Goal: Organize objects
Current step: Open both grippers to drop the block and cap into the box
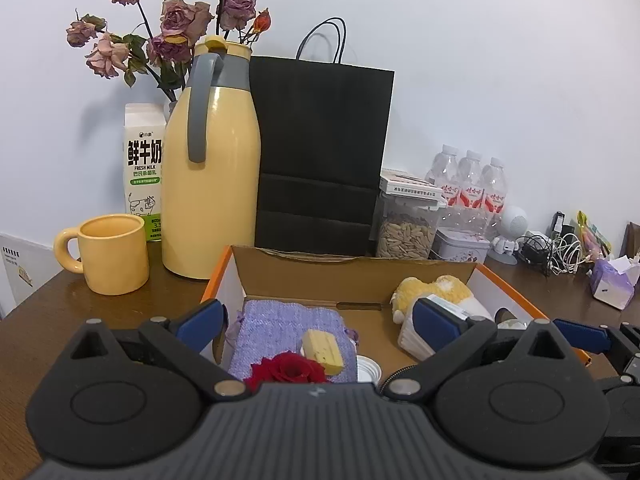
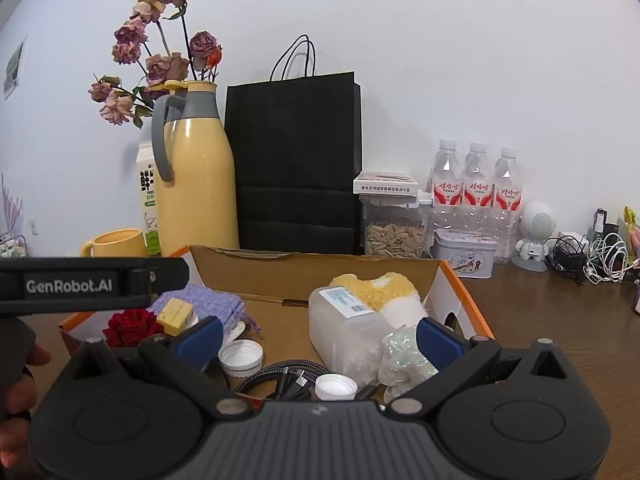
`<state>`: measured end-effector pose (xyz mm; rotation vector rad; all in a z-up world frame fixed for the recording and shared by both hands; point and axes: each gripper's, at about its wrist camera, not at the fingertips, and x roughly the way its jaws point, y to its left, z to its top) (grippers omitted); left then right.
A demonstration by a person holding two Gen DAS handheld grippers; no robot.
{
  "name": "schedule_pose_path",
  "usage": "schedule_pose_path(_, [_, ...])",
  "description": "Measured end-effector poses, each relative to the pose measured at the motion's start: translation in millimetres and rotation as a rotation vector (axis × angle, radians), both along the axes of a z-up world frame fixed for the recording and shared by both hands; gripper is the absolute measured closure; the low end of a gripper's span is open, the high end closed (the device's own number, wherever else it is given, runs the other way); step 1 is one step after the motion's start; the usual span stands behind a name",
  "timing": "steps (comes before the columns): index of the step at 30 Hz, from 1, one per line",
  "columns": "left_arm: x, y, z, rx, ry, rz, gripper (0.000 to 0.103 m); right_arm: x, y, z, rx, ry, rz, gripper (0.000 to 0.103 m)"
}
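A brown wooden table (image 2: 560, 320) is set against a plain white wall (image 1: 480, 60), so not much room at the back.

Biggest thing on it is the black bag (image 2: 294, 160), stood at the back edge dead centre. A yellow flask (image 1: 212, 168) is parked just left of it, with dried roses (image 1: 176, 24) and a milk carton (image 1: 143, 168) tucked behind, and a yellow mug (image 1: 112, 254) nearer the left edge.

The box (image 2: 360, 264), open cardboard with an orange rim, is sat in front of the bag and takes up the middle of the table. Inside, going by the right view: a plush toy (image 2: 380, 284) at the back right, a frosted plastic jar (image 2: 348, 328) leaned against it, a purple knit pouch (image 1: 280, 328) on the left with a cheese wedge (image 1: 322, 350) and a red rose (image 1: 288, 368) on it. A braided cable (image 2: 288, 376), a crumpled clear wrapper (image 2: 404, 356) and two white caps (image 2: 241, 356) are scattered along the near side.

Right of the bag: three water bottles (image 2: 476, 188), a seed jar (image 2: 394, 220) with a flat packet on top, a tin (image 2: 466, 252), a little white robot figure (image 2: 534, 236), then a cable tangle (image 2: 588, 256) near the right edge.

Left gripper (image 1: 320, 320) is held over the box's near side, jaws wide, nothing between. Right gripper (image 2: 320, 338) same deal, jaws wide, nothing gripped.
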<state>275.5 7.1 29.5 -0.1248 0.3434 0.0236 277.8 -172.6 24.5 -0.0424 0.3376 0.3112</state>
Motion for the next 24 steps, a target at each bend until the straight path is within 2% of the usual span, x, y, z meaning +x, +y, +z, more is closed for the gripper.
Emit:
schedule_pose_path(7, [-2.5,-0.9,2.3,-0.002,0.01,-0.009,0.0,-3.9,-1.9,2.5,0.004,-0.01,-0.003,0.0])
schedule_pose_path(13, [-11.6,-1.7,10.7,-0.003,-0.013,-0.011,0.0,-11.5,-5.4,7.1,0.005,-0.02,-0.007,0.0])
schedule_pose_path(24, [-34.1,0.1,12.6,0.013,0.005,-0.008,0.0,-36.9,-17.0,8.0,-0.022,0.013,0.011,0.0])
